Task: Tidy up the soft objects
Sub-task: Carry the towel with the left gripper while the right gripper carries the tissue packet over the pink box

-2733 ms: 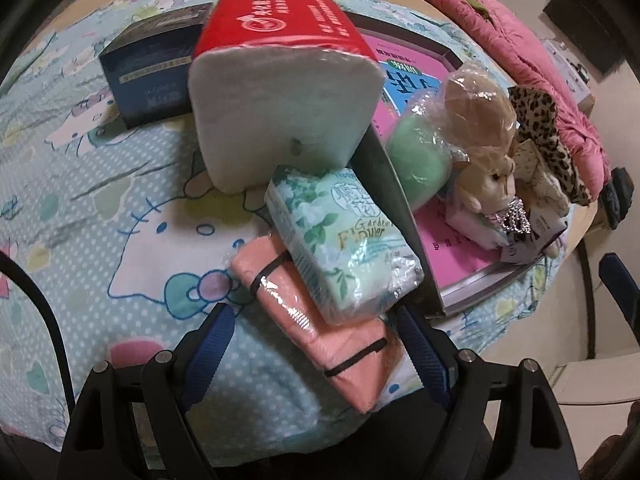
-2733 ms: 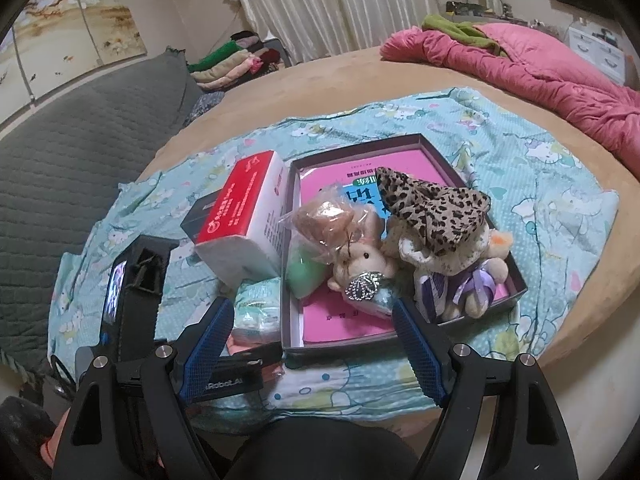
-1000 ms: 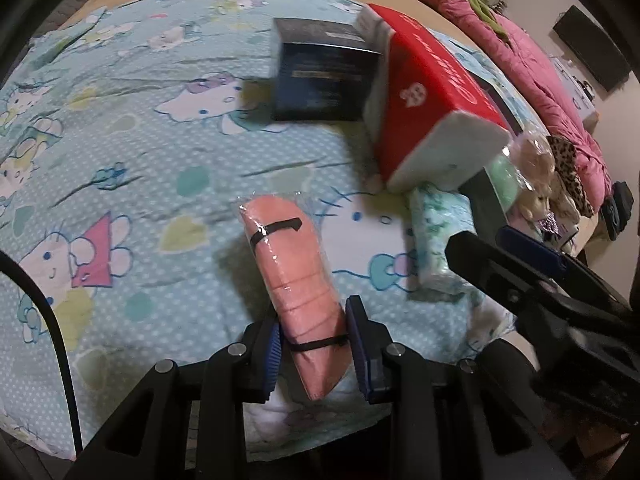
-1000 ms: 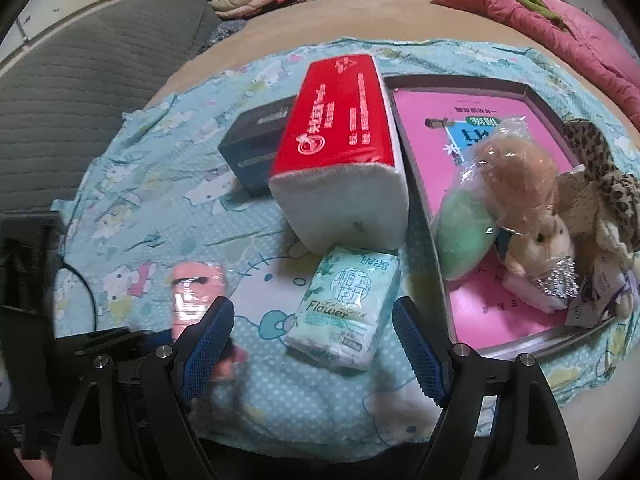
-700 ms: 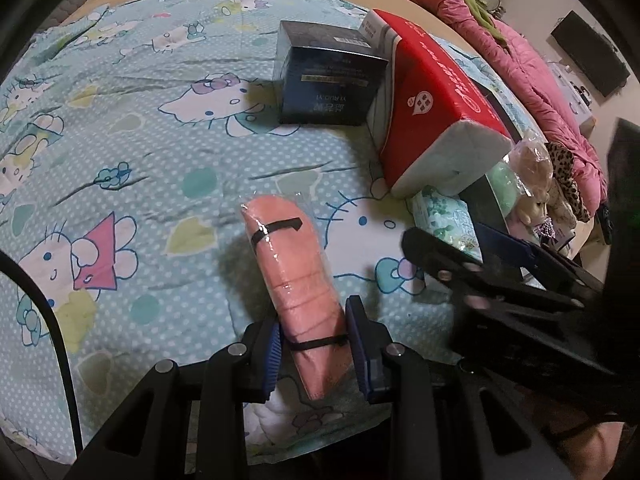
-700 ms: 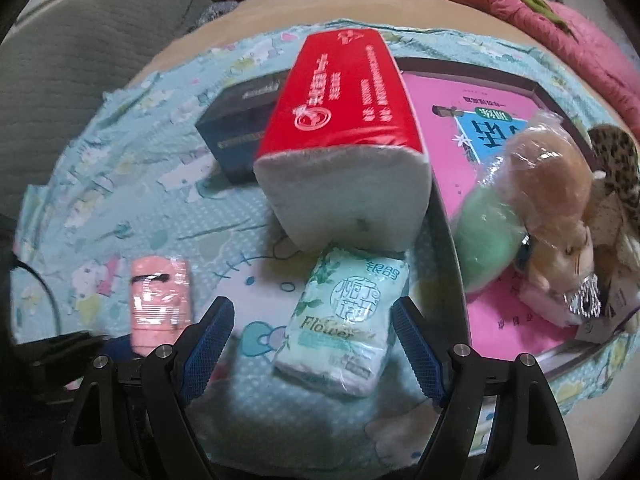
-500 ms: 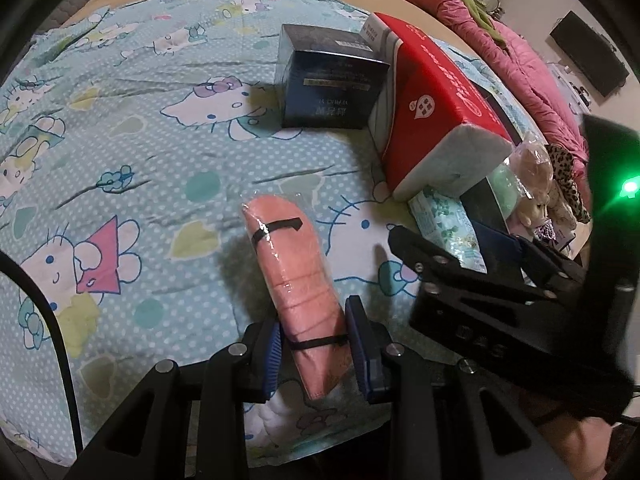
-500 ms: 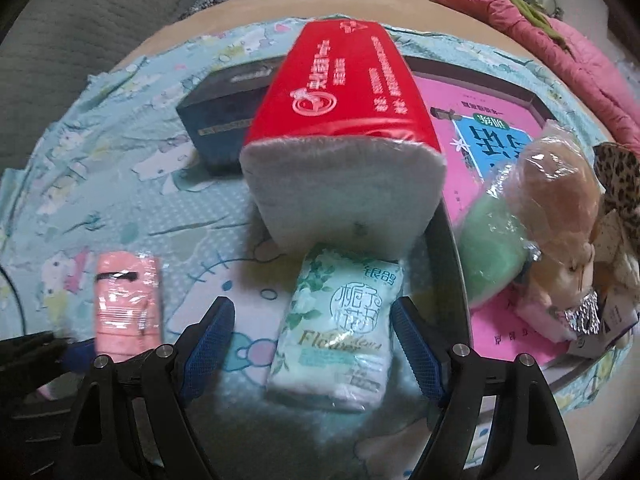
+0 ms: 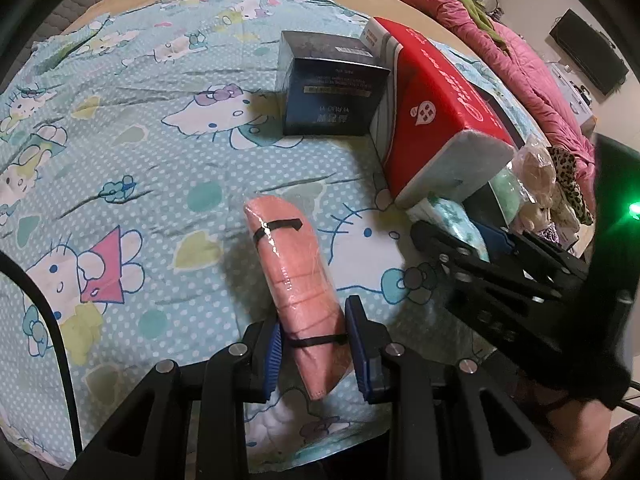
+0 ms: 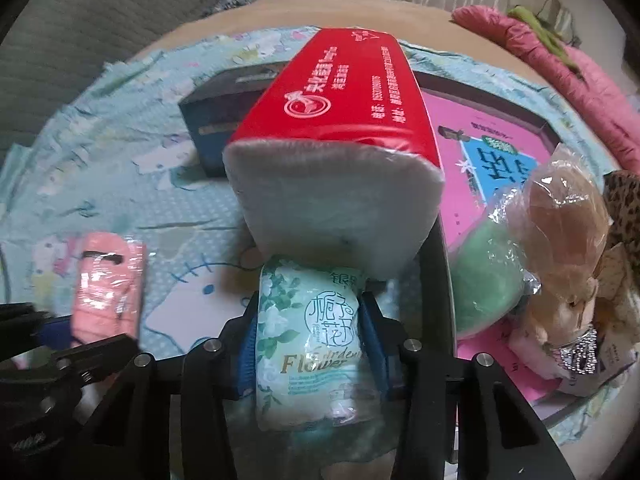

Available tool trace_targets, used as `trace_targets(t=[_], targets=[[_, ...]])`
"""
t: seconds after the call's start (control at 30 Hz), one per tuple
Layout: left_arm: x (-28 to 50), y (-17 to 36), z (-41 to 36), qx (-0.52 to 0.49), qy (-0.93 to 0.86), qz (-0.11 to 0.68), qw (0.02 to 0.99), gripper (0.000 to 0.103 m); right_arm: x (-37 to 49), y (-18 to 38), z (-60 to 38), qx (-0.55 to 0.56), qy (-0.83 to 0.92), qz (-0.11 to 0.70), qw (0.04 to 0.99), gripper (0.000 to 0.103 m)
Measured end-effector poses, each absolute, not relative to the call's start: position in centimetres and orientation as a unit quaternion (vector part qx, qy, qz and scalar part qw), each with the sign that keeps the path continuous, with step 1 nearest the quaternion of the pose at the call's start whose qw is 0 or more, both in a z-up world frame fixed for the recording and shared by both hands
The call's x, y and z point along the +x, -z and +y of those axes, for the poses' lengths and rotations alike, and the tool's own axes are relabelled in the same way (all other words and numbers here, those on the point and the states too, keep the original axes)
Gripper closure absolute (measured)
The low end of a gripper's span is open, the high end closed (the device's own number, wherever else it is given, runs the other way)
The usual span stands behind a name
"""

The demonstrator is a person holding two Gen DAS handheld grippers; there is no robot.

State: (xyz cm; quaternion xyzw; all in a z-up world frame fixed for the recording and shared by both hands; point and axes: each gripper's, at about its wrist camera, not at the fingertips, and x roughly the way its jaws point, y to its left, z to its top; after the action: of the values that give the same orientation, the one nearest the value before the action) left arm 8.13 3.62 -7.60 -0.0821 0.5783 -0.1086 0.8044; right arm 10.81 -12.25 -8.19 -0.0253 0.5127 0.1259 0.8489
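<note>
My left gripper [image 9: 314,340] is shut on the near end of a pink folded cloth in clear wrap [image 9: 294,276], which lies on the Hello Kitty sheet [image 9: 120,160]; the cloth also shows in the right wrist view [image 10: 106,284]. My right gripper [image 10: 310,328] is closed around a green floral tissue pack [image 10: 308,344], pads against both its sides. The pack's end butts against a big red tissue pack [image 10: 344,132]. A shallow box with a pink book [image 10: 504,148] holds bagged plush toys [image 10: 560,224].
A dark blue box [image 9: 330,92] stands left of the red pack. A leopard-print plush [image 10: 624,208] sits at the box's right. A pink quilt [image 9: 520,64] lies at the far right of the bed. The right gripper's body [image 9: 520,280] fills the left view's right side.
My right gripper moved forward and closed its fingers around the green tissue pack. My left gripper has stayed shut on the pink cloth, almost still.
</note>
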Motion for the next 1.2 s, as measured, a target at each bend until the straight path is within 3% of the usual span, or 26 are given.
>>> trace_targets(t=[0.43,0.77,1.2], targets=[[7.4,2.9,1.0,-0.07,0.121,0.531,0.836,0.073,7.3,0.9,-15.3,0.08,-0.197,0.445,0.87,0.057],[7.0,-2.3,-5.0,-0.045,0.164,0.492,0.853,0.074,5.9,-5.1,-22.7,0.115,-0.144,0.365,0.913,0.057],[7.6,-2.8,-14.6,0.01,0.22,0.488,0.845,0.074,3.8,-8.2,-31.5,0.167,-0.088,0.304,0.934,0.057]])
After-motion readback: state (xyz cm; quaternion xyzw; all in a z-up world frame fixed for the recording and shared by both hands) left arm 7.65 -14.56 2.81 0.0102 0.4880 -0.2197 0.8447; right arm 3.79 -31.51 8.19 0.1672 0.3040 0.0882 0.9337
